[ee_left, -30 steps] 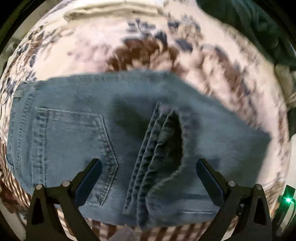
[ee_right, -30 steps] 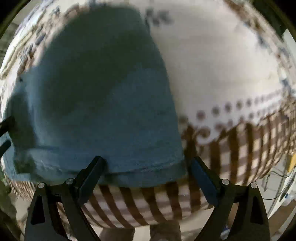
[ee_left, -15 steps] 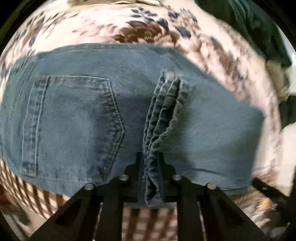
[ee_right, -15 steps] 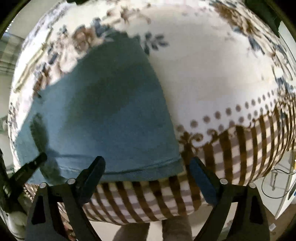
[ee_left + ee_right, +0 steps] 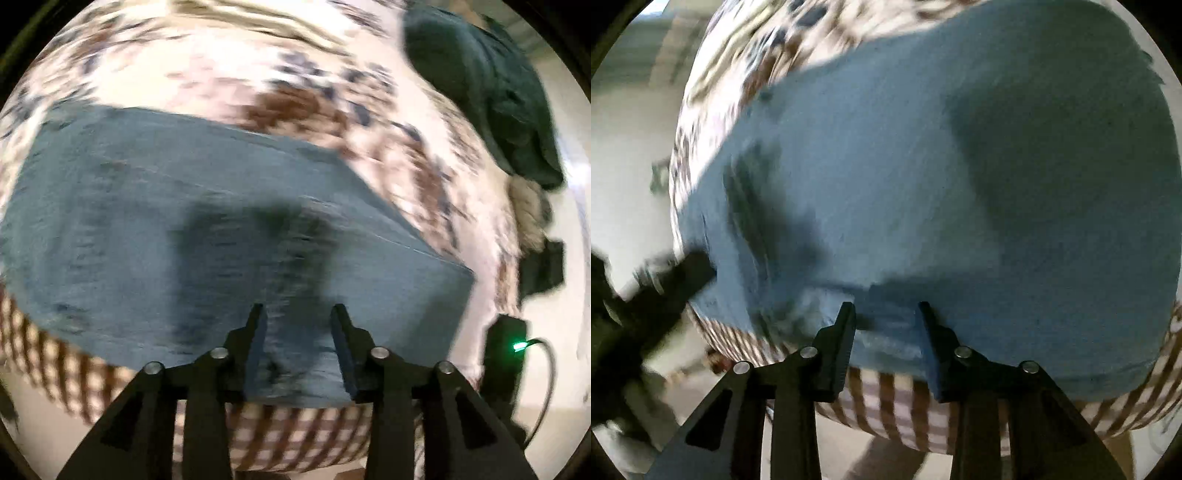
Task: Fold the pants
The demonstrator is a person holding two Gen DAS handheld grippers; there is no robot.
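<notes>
The blue denim pants (image 5: 207, 229) lie folded in a flat block on a floral and checked bedcover (image 5: 295, 96). My left gripper (image 5: 298, 314) is at the near edge of the pants, its jaws partly closed with denim between them. In the right wrist view the pants (image 5: 960, 166) fill most of the frame. My right gripper (image 5: 884, 308) is at their near hem, jaws partly closed around the hem layers. The left gripper's dark body (image 5: 657, 291) shows at the left of that view. Both views are motion-blurred.
A dark green garment (image 5: 487, 92) lies at the far right of the bed, with a furry item (image 5: 528, 210) beside it. A black device with a green light (image 5: 509, 354) stands at the right. The checked bed edge (image 5: 905, 406) drops to a pale floor.
The upright denim ridge pinched by my left gripper is gone and its jaws have spread a little. My right gripper's jaws went from wide open to narrow at the hem. Both cameras shifted.
</notes>
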